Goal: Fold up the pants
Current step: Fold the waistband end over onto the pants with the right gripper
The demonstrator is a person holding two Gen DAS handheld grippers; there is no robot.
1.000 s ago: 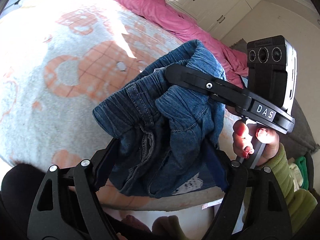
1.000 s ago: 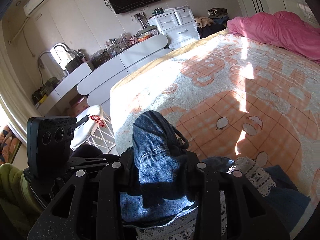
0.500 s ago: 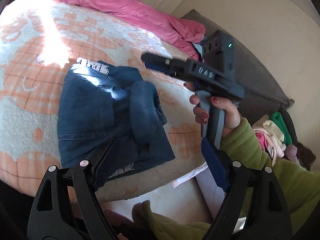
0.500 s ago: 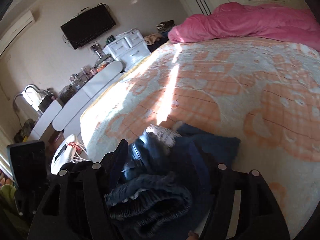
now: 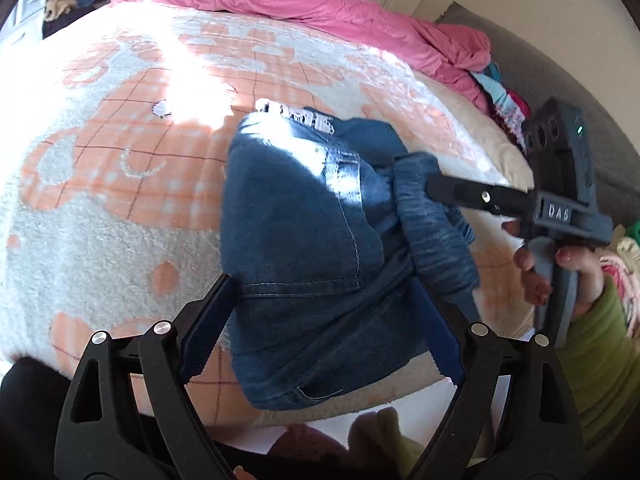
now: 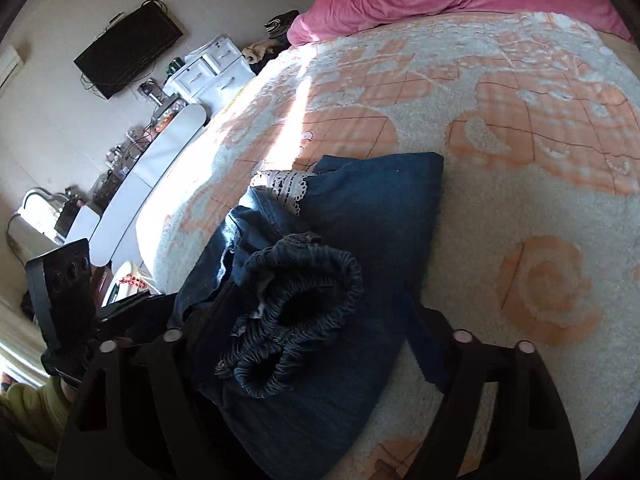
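Laying the folded pants down near the bed's edge

I have the denim pants (image 5: 304,240) bundled on the patterned bedspread (image 5: 120,208) close to the near edge, lace trim showing at the far side and the elastic waistband (image 6: 296,308) heaped loosely on top, so I judge the fold nearly done but untidy. My left gripper (image 5: 320,320) is spread wide and opening further, its pads straddling the near hem without pinching it. My right gripper (image 6: 312,332) stands about half open and is closing, the gathered waistband between its fingers, and I can't see the pads pressing on it. Next, I think, that waistband needs a light pinch and a pull flat across the stack.
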